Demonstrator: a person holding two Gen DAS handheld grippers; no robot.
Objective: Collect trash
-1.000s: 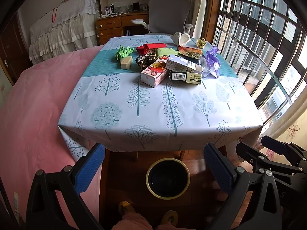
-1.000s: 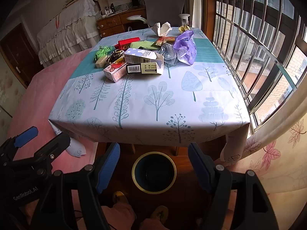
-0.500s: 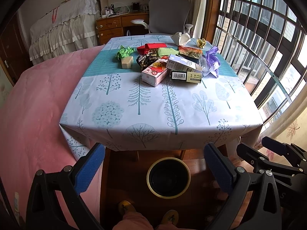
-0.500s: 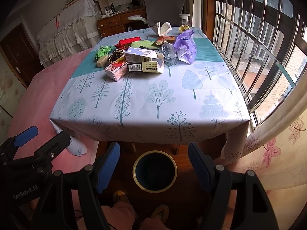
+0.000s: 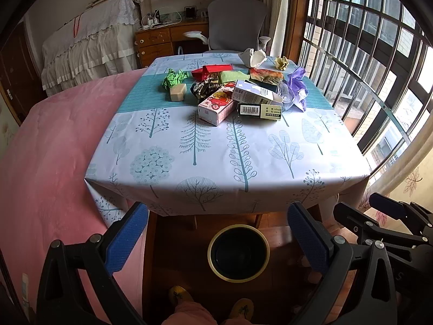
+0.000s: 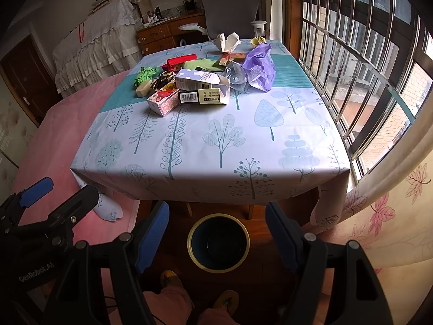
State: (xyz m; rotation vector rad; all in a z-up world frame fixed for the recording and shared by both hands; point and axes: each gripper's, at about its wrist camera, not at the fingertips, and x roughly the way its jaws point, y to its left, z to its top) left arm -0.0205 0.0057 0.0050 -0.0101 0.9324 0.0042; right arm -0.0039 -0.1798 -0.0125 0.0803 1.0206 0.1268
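A heap of trash lies at the far middle of the table (image 5: 216,162): a pink carton (image 5: 215,105), a white box (image 5: 254,94), a dark barcode box (image 5: 259,111), a green wrapper (image 5: 174,77), a purple bag (image 5: 297,89), a red packet (image 5: 211,70) and white tissue (image 5: 253,57). The pile also shows in the right wrist view, with the pink carton (image 6: 163,100) and purple bag (image 6: 259,66). A round bin (image 5: 238,253) stands on the floor under the table's near edge, and it shows in the right wrist view too (image 6: 218,242). My left gripper (image 5: 216,230) and right gripper (image 6: 216,222) are open and empty, above the bin.
A pink bed (image 5: 48,149) lies left of the table. A barred window (image 5: 365,54) runs along the right. A grey office chair (image 5: 235,24) and wooden desk (image 5: 162,38) stand behind the table. The person's feet (image 5: 211,303) are beside the bin.
Both grippers have shifted slightly; the table sits a little lower and nearer in both views. Both stay open and empty.
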